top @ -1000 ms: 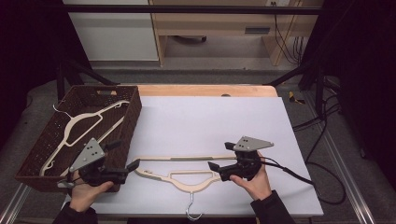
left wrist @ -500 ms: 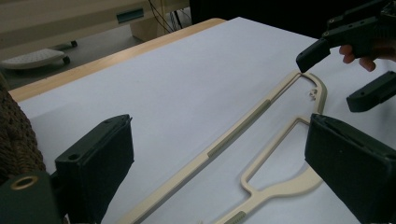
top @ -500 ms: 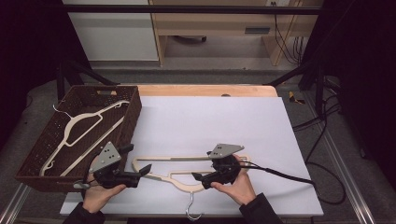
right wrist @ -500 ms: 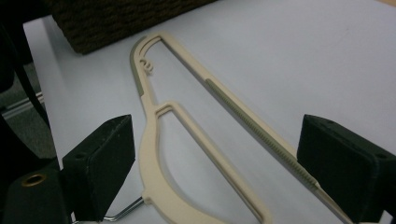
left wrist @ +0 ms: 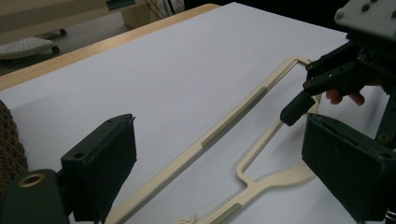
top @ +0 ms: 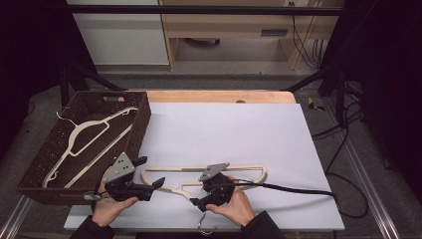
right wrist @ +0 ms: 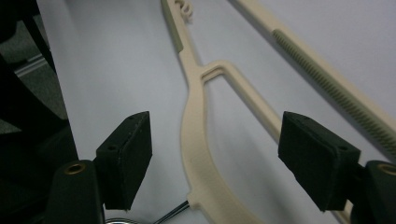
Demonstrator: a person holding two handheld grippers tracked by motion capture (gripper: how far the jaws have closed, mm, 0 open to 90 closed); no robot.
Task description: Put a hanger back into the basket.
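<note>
We are bracketing the hanger [right wrist: 198,140] with both grippers' jaws apart, the right gripper [right wrist: 215,158] narrowing to seize its neck.

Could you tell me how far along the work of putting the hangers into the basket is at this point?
One hanger already lies in the basket. The second hanger is still flat on the table. The right hand-held gripper has just been closing its jaws, which straddle the neck without pressing yet; the left hand-held gripper is open by the hanger's left end. Gripping, lifting and moving it remain.
</note>
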